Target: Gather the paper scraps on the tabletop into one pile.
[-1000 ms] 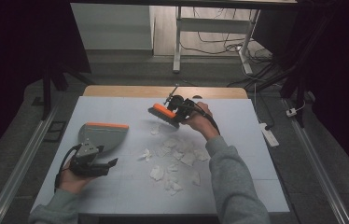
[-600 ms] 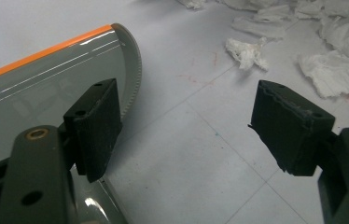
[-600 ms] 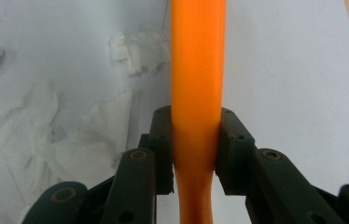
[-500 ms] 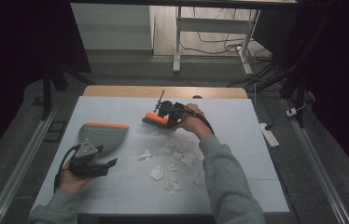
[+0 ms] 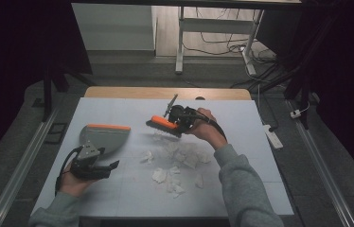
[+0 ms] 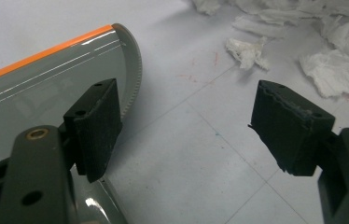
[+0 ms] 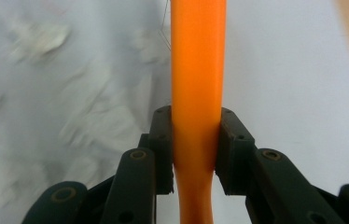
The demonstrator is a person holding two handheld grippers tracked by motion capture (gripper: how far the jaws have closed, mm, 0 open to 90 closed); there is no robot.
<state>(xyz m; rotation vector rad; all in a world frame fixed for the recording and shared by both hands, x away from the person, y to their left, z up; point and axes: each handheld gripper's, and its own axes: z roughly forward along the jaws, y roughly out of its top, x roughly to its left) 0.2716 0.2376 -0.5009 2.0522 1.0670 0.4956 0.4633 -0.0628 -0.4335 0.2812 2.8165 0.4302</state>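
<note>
Leftward across the far half of the table [image 5: 118,106] goes the right tool [image 5: 175,120] since a second ago, carrying the brush from right of centre to the middle; the left hand and the dustpan lie as before.

By size: the pale table, ruled in faint squares, comes first. On its left side lies the grey dustpan [image 5: 103,137] with an orange front edge, mouth turned away from the person. The left tool [image 5: 90,163] sits at the dustpan's near end, its jaws standing wide apart; in the left gripper view one pad overlaps the pan's rim [image 6: 133,70], the other hangs over bare table, so nothing is clamped. The right tool's jaws are clamped on the orange handle of the hand brush [image 5: 164,126], whose bristles hover just above the far edge of the litter. Torn white paper scraps [image 5: 180,163] are scattered centre and near.

Sweeping looks barely begun: the scraps are still spread out, none in the pan, which is not yet gripped.

No brand, label or writing can be read.
</note>
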